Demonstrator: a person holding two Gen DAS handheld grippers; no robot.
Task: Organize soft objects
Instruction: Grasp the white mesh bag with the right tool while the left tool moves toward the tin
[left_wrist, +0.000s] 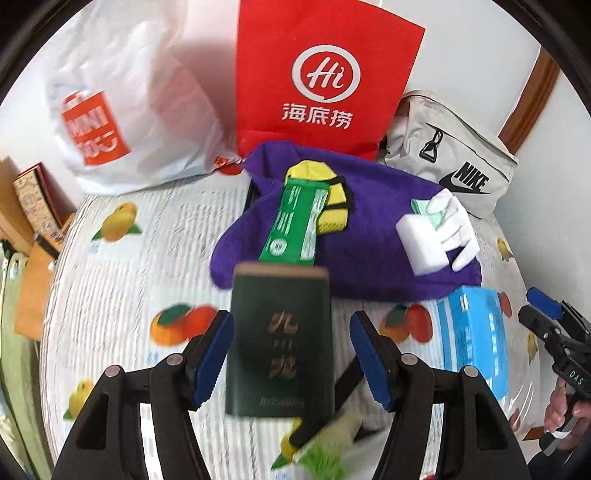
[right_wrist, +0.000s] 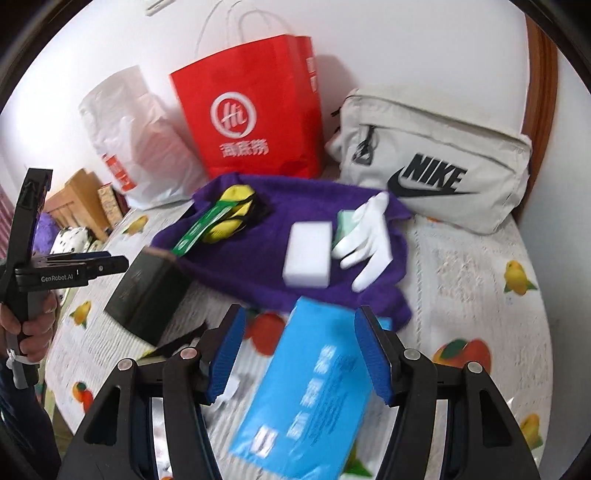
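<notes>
We see one purple towel (right_wrist: 258, 254) across the bed's (right_wrist: 472, 280) middle, carrying one white sponge (right_wrist: 307, 254), one white glove (right_wrist: 369, 236), one green packet (left_wrist: 295, 221). One dark pack (left_wrist: 280, 343) lies between our left gripper's (left_wrist: 291, 354) parted jaws, untouched; one blue pack (right_wrist: 306, 387) between our right gripper's (right_wrist: 299, 354), equally free. Three bags line the far edge.

Back edge was walled off by white plastic bag (left_wrist: 122, 110), red paper bag (left_wrist: 325, 74) & grey Nike pouch (right_wrist: 436, 166). Purple towel (left_wrist: 369, 229) w/ clutter filled the middle of the bed (left_wrist: 122, 266). Open fruit-print cover lay free at left & far right.
</notes>
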